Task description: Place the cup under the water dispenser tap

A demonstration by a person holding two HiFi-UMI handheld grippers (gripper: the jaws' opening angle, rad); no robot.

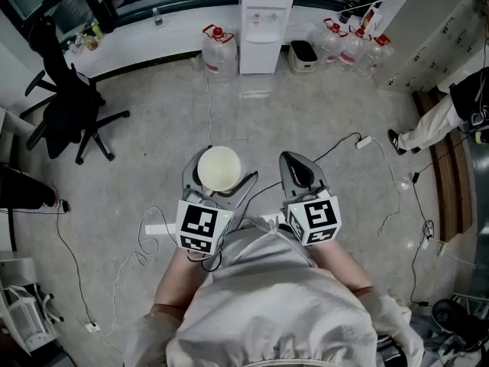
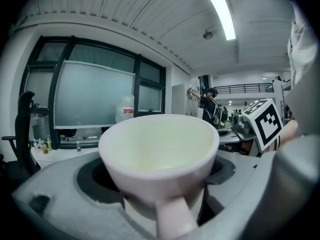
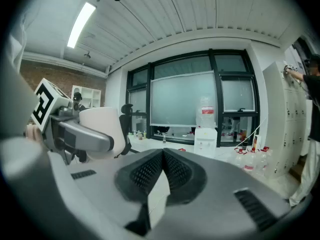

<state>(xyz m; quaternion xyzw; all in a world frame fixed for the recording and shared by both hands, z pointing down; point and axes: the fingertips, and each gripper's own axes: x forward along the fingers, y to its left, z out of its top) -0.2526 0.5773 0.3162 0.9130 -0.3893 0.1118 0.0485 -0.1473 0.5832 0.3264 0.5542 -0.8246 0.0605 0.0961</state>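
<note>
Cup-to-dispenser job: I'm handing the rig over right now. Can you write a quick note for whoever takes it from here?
Left gripper: shut on the white ceramic cup, jaws wide round its body, handle towards the camera. The cup is upright and looks empty.
Right gripper: jaws together, nothing in them, held level beside the left one.
White water dispenser: against the far wall, well ahead of the grippers.
Done: the cup is picked up.
Left: carry it to the dispenser, set it under the tap, and release.
</note>
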